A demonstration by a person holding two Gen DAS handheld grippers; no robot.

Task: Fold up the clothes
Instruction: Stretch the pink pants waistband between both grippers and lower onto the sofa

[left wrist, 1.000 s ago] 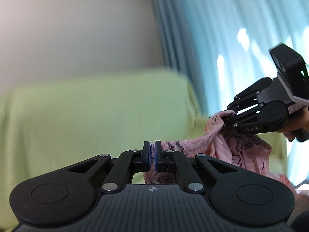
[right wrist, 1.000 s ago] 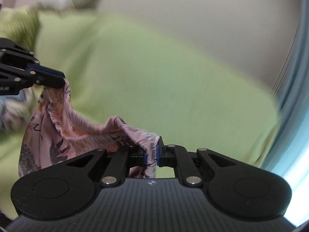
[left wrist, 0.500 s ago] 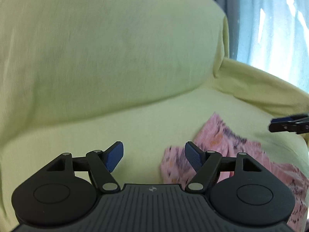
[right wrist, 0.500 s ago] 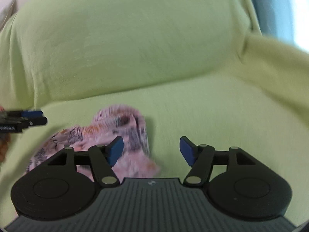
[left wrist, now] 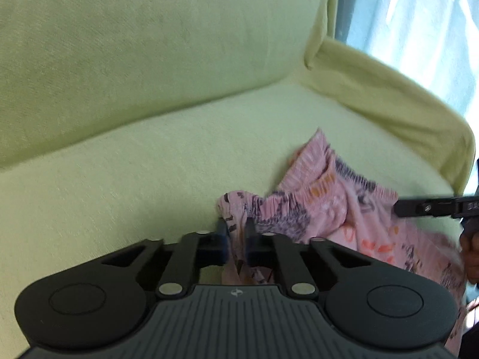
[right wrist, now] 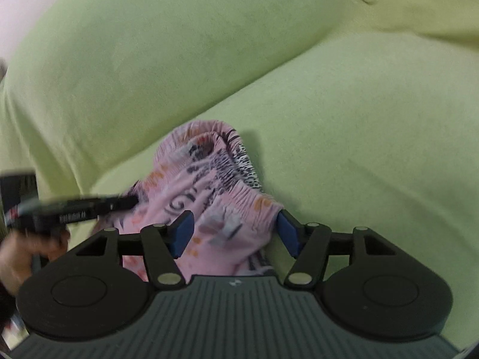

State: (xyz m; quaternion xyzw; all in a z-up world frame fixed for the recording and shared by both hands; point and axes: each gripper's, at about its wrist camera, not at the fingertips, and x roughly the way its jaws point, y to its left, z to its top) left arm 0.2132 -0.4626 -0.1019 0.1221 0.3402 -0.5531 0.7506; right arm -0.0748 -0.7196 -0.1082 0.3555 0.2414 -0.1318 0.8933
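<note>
A pink patterned garment (left wrist: 329,203) with a gathered elastic band lies crumpled on the green sofa seat (left wrist: 134,185). My left gripper (left wrist: 236,232) is shut on a fold of the band at the garment's left end. In the right wrist view the same garment (right wrist: 209,179) bunches up in front of my right gripper (right wrist: 235,233). That gripper is open, its blue pads (right wrist: 182,233) standing either side of the cloth's near edge. The left gripper (right wrist: 89,206) shows at the left, held by a hand (right wrist: 18,254). The right gripper (left wrist: 434,208) pokes in from the right edge.
The sofa backrest (left wrist: 149,45) rises behind the seat, and a padded armrest (left wrist: 389,98) runs along the right. A light blue curtain (left wrist: 404,15) hangs beyond the armrest. Bare green seat (right wrist: 359,149) stretches to the right of the garment.
One second ago both grippers held the garment up. They let it drop onto the seat and opened. Since then the left has shut on the band, and the right has moved in over the cloth, still open.
</note>
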